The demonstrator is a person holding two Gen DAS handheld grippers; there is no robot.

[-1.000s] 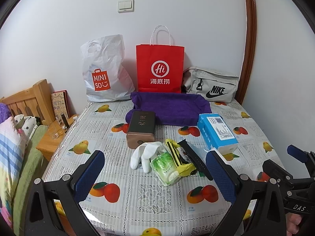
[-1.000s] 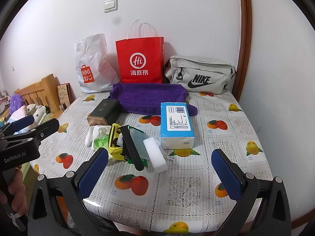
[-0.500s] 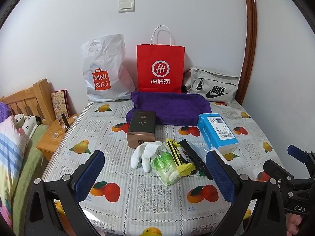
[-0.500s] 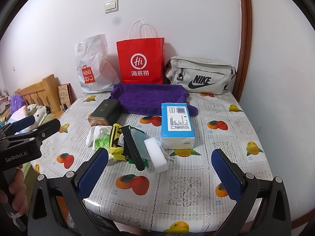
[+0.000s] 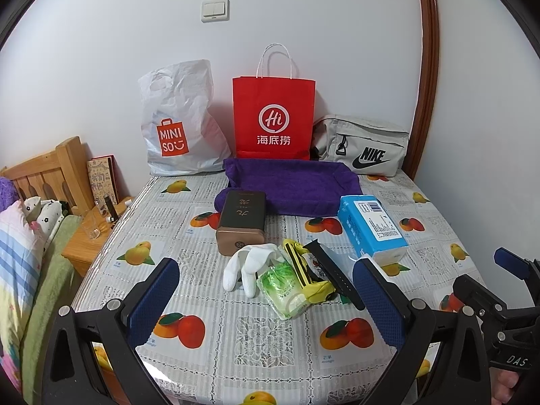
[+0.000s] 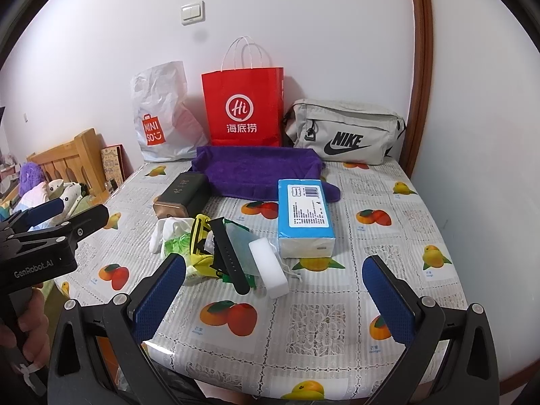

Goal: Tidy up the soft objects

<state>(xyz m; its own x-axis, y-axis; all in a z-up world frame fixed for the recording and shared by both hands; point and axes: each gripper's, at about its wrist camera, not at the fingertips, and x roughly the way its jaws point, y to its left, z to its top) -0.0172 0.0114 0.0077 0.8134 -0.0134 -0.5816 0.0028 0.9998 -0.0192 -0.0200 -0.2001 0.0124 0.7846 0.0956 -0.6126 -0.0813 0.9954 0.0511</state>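
Observation:
A small pile lies mid-table: white gloves, a green wipes pack, a yellow pouch, a black watch strap and a white sponge. A blue tissue pack lies to their right, a purple towel behind. My left gripper is open and empty, hovering above the table's near edge before the pile. My right gripper is open and empty, near the front edge right of the pile.
A dark gold-ended box lies left of the towel. A white Miniso bag, a red paper bag and a grey Nike bag stand against the wall. A bed and wooden nightstand are at left.
Both grippers have barely drifted; the scene sits slightly lower in both views. Nothing was taken hold of or moved.

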